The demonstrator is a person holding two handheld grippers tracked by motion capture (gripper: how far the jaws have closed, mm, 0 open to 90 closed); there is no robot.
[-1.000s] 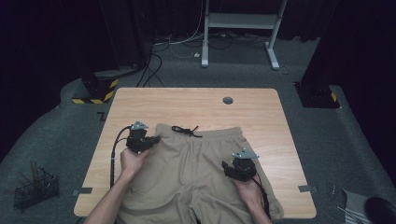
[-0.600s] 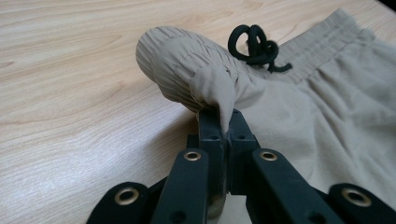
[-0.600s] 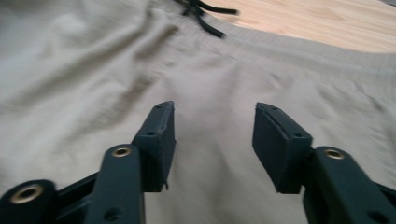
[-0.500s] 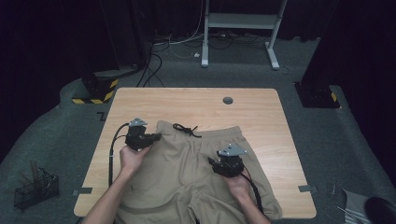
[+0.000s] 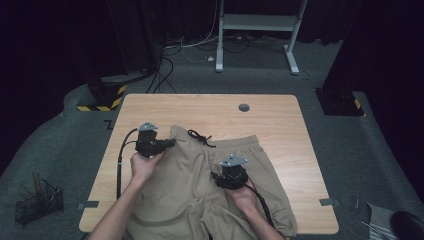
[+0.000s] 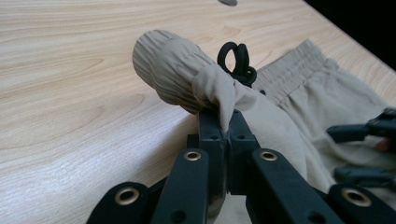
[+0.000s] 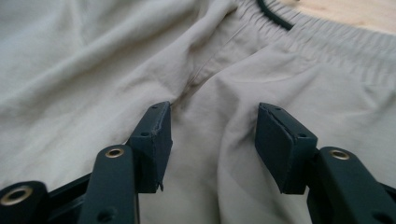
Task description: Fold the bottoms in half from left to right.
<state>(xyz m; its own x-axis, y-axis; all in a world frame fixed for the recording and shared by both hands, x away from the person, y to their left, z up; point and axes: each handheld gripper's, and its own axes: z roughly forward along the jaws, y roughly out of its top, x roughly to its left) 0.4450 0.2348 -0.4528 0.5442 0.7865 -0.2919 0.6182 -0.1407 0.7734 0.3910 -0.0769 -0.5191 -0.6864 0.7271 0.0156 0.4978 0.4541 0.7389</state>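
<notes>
1. Khaki shorts (image 5: 200, 190) lie spread on the pale wooden counter (image 5: 270, 117), waistband toward the far side and legs running to the near edge, where one leg hangs over.
2. Their black drawstring (image 5: 200, 137) rests in a loose loop on the wood just past the waistband; in the left gripper view the drawstring (image 6: 237, 60) curls upright behind a bunched fold of cloth.
3. At the left end of the waistband, the left tongs (image 5: 167, 144) are clamped together on the shorts. The left gripper view shows the left tongs (image 6: 227, 135) pinching a ridge of fabric, with the gathered elastic corner (image 6: 170, 70) rolled into a rounded lump lifted off the counter.
4. Over the middle of the shorts, near the crotch seam, the right tongs (image 5: 220, 177) point down at the cloth. In the right gripper view the right tongs (image 7: 215, 140) stand apart, having just been widening, with smooth fabric and a seam (image 7: 205, 65) under the gap and nothing pinched between the pads.
5. Both forearms come in from the near edge of the counter, each hand wrapped round its tool, with a black cable (image 5: 120, 160) trailing from the left one.
6. A round grey grommet (image 5: 244, 107) sits in the counter near its far edge, well apart from the shorts.
</notes>
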